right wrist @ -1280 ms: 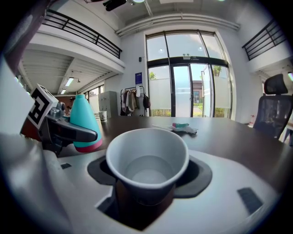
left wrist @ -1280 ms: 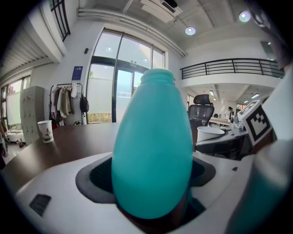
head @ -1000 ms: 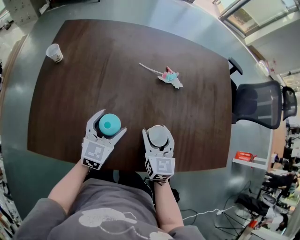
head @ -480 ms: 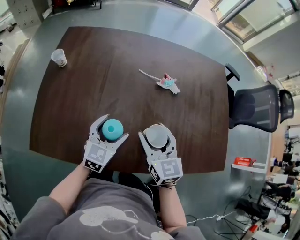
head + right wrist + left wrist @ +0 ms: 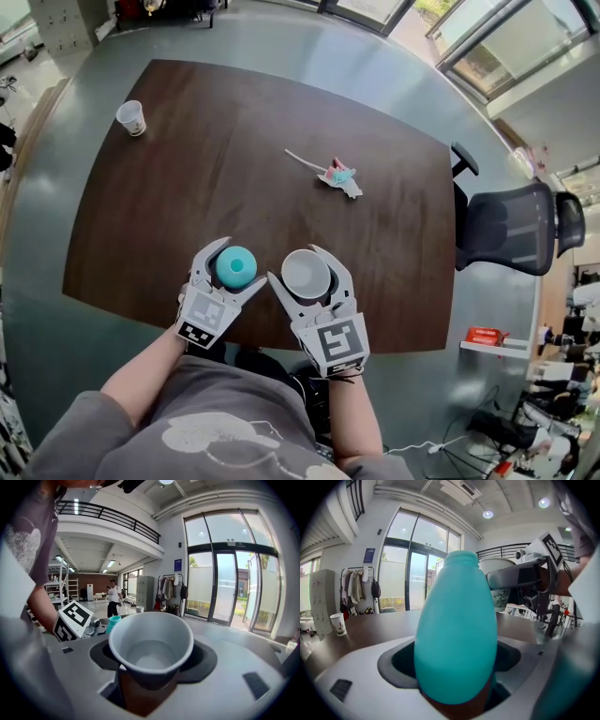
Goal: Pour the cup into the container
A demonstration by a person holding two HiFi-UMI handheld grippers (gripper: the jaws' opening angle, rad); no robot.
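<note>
Both held: container left, cup right; pour not begun.
The left gripper stands wide, clamped on the upright teal container, apparently to steady its mouth. The right gripper, less open, clasps the cup just beside it, judged ready for tipping.

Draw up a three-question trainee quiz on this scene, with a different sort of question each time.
1. True or false: the left hand-held gripper is shut on the teal plastic bottle.
2. Multiple choice: the small white paper cup that nobody holds stands A) at the far left corner of the dark wooden table; B) between the two grippers; C) on the chair.
3. Short answer: what does the right hand-held gripper hold?

Key: 1 true; 2 A; 3 the grey paper cup.
</note>
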